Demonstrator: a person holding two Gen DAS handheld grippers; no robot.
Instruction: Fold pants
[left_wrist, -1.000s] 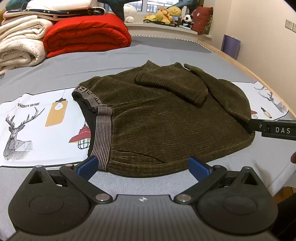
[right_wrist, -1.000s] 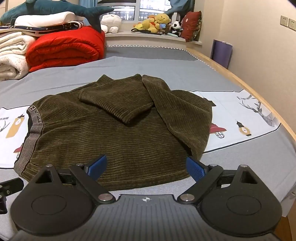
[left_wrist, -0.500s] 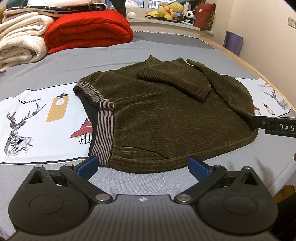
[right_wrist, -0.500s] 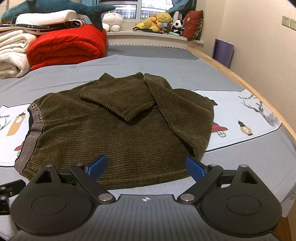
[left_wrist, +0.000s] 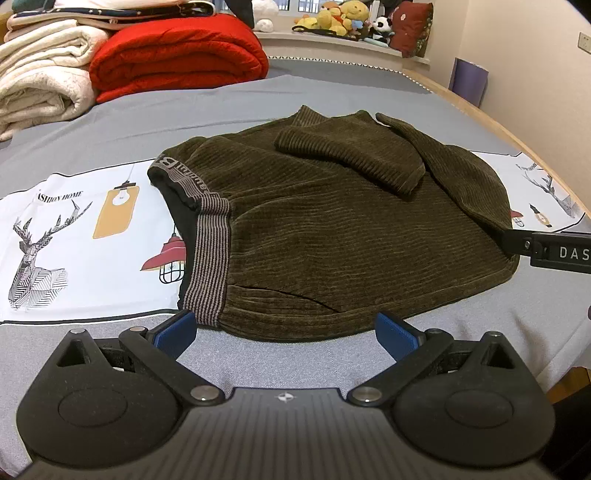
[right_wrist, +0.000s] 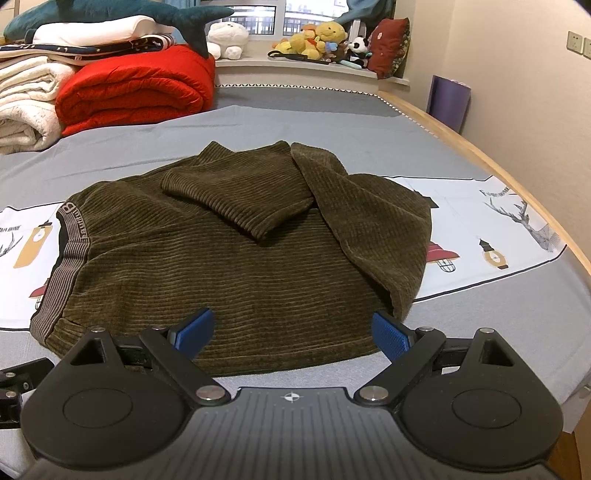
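Dark olive corduroy pants (left_wrist: 332, 236) (right_wrist: 229, 266) lie flat on the bed, legs folded over the seat, with the grey striped waistband (left_wrist: 208, 258) (right_wrist: 62, 273) at their left end. My left gripper (left_wrist: 284, 330) stands open just short of the pants' near hem, by the waistband corner, with nothing between its blue pads (left_wrist: 175, 330). My right gripper (right_wrist: 291, 334) is open too, its pads (right_wrist: 391, 336) over the near hem toward the folded right end. Part of the right gripper's black body (left_wrist: 546, 247) shows at the pants' right edge in the left wrist view.
The grey bedsheet (right_wrist: 332, 125) has white printed panels (left_wrist: 74, 236) (right_wrist: 498, 236) to either side of the pants. A folded red quilt (right_wrist: 136, 86) and cream blankets (left_wrist: 40, 85) are stacked at the far left. Plush toys (right_wrist: 317, 37) line the windowsill. The bed's wooden edge (right_wrist: 517, 177) curves along the right.
Both grippers have tilted or lifted slightly, so the pants sit a little lower and farther in each view. Both stay open; the pants have not moved.
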